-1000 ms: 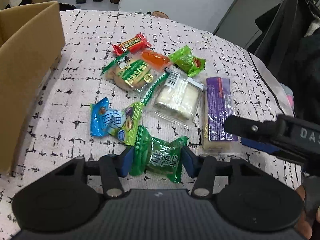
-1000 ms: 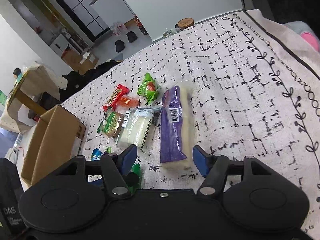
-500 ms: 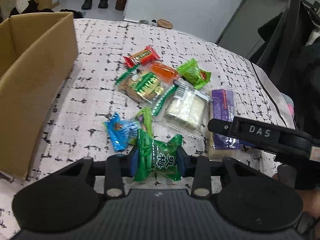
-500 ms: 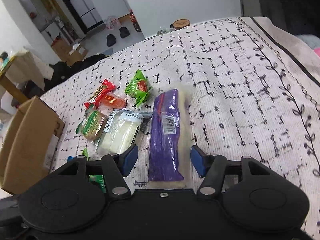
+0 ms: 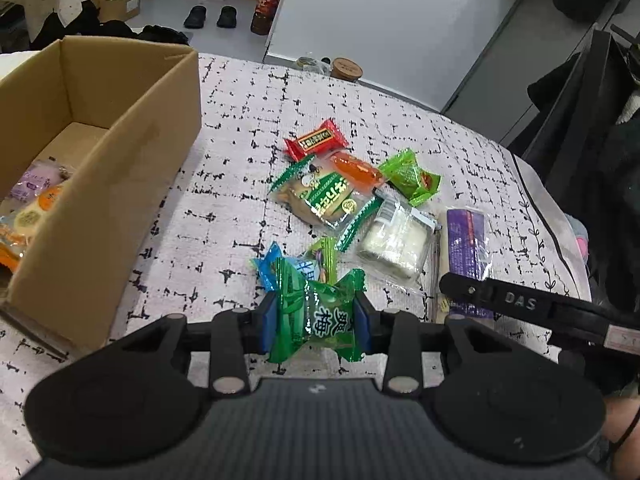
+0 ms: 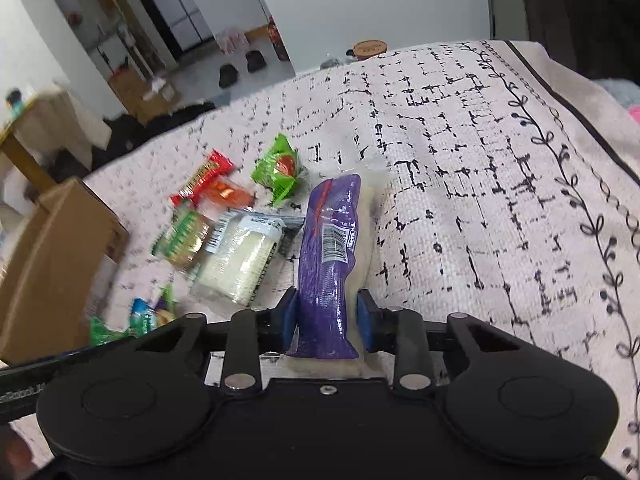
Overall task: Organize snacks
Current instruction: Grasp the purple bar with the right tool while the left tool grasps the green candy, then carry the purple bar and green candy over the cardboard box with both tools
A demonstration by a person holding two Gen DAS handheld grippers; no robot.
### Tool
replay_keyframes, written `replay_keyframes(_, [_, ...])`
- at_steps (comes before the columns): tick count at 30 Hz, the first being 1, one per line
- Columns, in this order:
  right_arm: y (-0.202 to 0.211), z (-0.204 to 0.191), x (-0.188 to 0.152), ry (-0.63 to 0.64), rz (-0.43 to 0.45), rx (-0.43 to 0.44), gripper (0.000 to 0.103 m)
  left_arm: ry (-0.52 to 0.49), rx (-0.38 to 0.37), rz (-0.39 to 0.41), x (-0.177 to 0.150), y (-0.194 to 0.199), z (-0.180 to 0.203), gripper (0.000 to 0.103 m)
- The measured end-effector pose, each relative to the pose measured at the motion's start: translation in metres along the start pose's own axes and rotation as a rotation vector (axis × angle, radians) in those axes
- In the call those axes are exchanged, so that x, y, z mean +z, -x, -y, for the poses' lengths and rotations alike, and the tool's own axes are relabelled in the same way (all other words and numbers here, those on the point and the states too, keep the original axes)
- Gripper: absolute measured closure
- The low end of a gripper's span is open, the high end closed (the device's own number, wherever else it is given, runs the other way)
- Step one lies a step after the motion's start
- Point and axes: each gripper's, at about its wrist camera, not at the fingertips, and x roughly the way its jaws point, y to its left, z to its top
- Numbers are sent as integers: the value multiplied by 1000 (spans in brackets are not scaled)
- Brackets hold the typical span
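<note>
My left gripper (image 5: 315, 320) is shut on a green plum candy packet (image 5: 320, 316) and holds it above the cloth. My right gripper (image 6: 327, 322) is shut on the near end of a long purple snack pack (image 6: 330, 248), which also shows in the left wrist view (image 5: 466, 240). Loose snacks lie on the cloth: a red bar (image 5: 316, 140), an orange packet (image 5: 358, 168), a green-striped biscuit pack (image 5: 324, 196), a green packet (image 5: 410, 176), a clear pack of white cake (image 5: 394, 240) and a blue packet (image 5: 272, 270). A cardboard box (image 5: 132, 152) stands at the left with several snacks inside.
The patterned tablecloth (image 6: 460, 168) covers the table, with open cloth to the right of the purple pack. A wooden-lidded jar (image 5: 346, 68) stands at the table's far edge. A black chair with clothes (image 5: 580, 128) is at the right.
My left gripper closed on the green candy packet and lifted it. My right gripper moved forward and closed on the purple pack's near end.
</note>
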Motion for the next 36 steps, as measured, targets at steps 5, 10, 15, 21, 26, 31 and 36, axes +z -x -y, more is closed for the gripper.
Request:
replay_keyframes(5, [18, 7, -1, -74, 51, 50, 74, -3, -8, 34, 9, 10, 1, 66])
replay_keyframes(10, [36, 1, 11, -88, 93, 95, 74, -4, -17, 72, 22, 27, 1, 66])
replay_keyframes(15, [44, -10, 21, -85, 125, 137, 74, -2, -19, 107, 33, 40, -2, 66])
replay_keyframes(21, [48, -30, 32, -66, 151, 184, 74, 4, -26, 144, 44, 54, -5, 66])
replay_keyframes(26, [50, -47, 39, -44, 163, 219, 74, 7, -29, 178, 54, 66, -10, 66])
replay_keyframes(31, [48, -66, 46, -13, 160, 256, 74, 12, -11, 208, 65, 79, -23, 66])
replay_keyframes(36, [45, -85, 52, 21, 147, 296, 74, 25, 19, 237, 75, 89, -40, 66])
